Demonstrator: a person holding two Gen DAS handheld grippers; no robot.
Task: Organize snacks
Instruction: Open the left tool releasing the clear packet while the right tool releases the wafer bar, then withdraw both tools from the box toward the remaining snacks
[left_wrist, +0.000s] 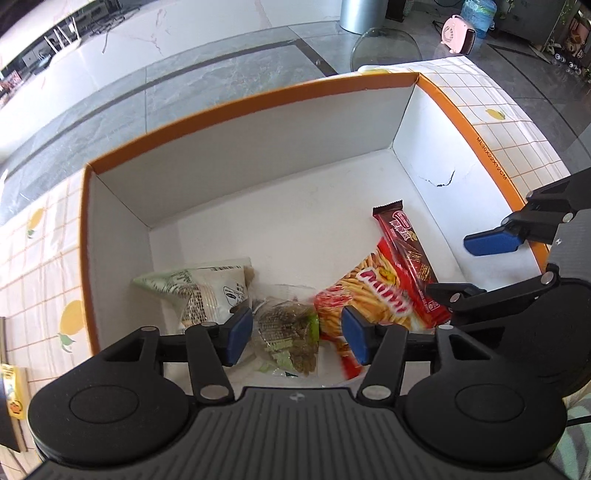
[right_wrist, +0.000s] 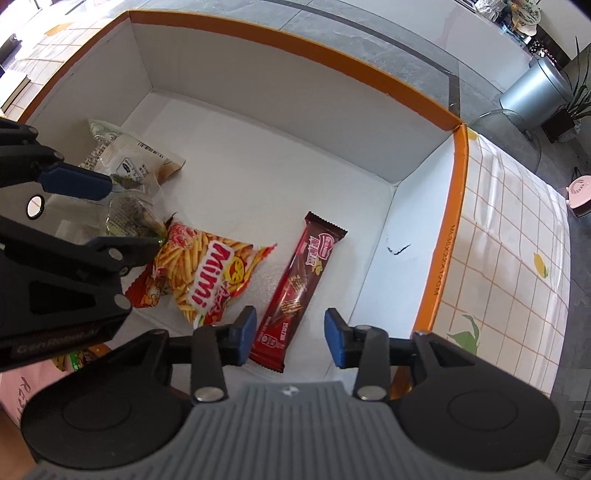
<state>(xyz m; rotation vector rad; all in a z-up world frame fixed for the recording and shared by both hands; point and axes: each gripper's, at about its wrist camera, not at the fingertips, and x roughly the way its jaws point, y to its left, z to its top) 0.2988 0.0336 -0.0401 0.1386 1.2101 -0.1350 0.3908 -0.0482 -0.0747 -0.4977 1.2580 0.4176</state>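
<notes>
An open cardboard box (left_wrist: 229, 122) with an orange rim and white inside is sitting on a counter (right_wrist: 509, 229) covered by a white grid-pattern cloth printed with lemons. Four snacks are lying on the box floor, all gathered toward the near side.

The left tongs (left_wrist: 297, 332) are hanging just above the near part of the box with their blue pads apart, gripping nothing. Between and below those pads a clear packet of dark green snack (left_wrist: 291, 332) is lying, blurred in the left wrist view. To its left a pale green and white sealed packet (left_wrist: 207, 291) is resting near the left wall. To its right a red Mimi bag of stick snacks (left_wrist: 365, 295) is lying, its lower end reaching in front of the right pad.

The right tongs (right_wrist: 290, 338) are also standing apart and empty, poised over the near right part of the box. A dark red chocolate wafer bar (right_wrist: 295, 291) is lying lengthwise on the floor, its near end reaching between the two pads; whether either pad is touching it cannot be told. The Mimi bag (right_wrist: 207, 273) is sitting just to the left of the bar, its corner close to the wrapper.

A small dark crack (right_wrist: 397, 249) is showing on the right inner wall of the box. Beyond the counter a pink heater (left_wrist: 460, 33) is standing on the grey tile floor.
</notes>
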